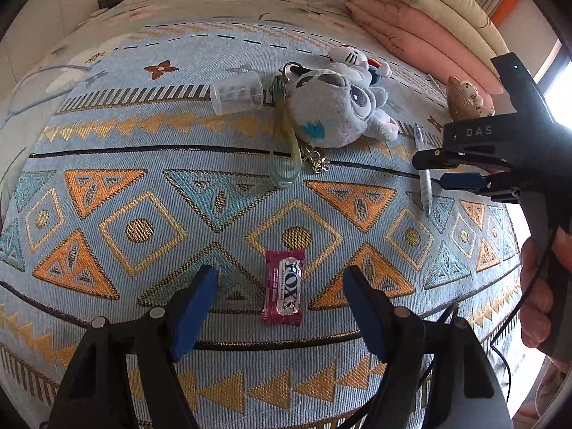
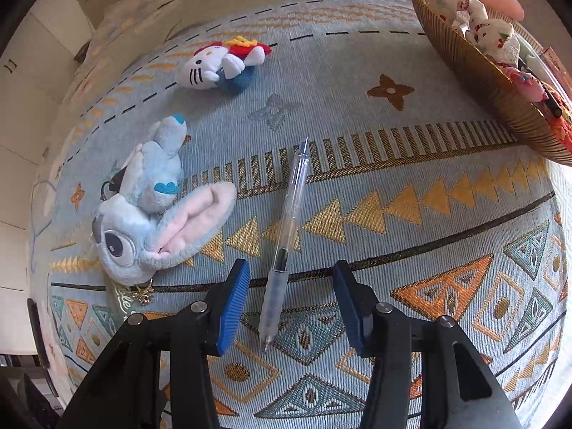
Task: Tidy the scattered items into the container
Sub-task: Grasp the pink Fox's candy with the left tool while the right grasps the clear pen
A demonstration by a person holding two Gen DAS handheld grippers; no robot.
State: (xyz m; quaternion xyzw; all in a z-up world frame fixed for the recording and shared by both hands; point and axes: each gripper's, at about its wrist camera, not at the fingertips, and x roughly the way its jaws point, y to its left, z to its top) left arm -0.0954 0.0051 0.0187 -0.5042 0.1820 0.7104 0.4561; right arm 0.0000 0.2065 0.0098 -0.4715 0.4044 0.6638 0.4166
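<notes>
1. Left gripper [image 1: 280, 279], in the left wrist view, stands wide apart above the patterned blanket [image 1: 143, 186], its blue pads either side of a candy [image 1: 284, 287] in a pink wrapper, touching neither pad.
2. Farther up the blanket lie a clear plastic cup [image 1: 236, 92] on its side, a green strap [image 1: 282, 136] with a small metal charm, and a grey plush toy [image 1: 334, 107]. A white cat toy [image 1: 352, 59] sits just behind the plush.
3. At the right edge of this view the right gripper [image 1: 434, 168] comes in sideways, its two fingers on either side of a clear pen [image 1: 425, 182]. The person's hand [image 1: 540, 293] grips its handle low at the right. Folded quilts [image 1: 422, 25] are stacked at the far side of the bed.
4. Right wrist view: the right gripper [image 2: 289, 304] is wide, the pen [image 2: 286, 236] lying lengthwise between its pads, tip toward the camera, apart from both.
5. Left of the pen, the plush toy [image 2: 153, 214] lies close by, one long ear reaching toward it; the cat toy [image 2: 221, 66] is well beyond.
6. A golden ribbed bowl [image 2: 500, 107], the container, sits at the upper right, holding small cloth items [image 2: 482, 25] and other bits; nothing lies between it and the pen.
</notes>
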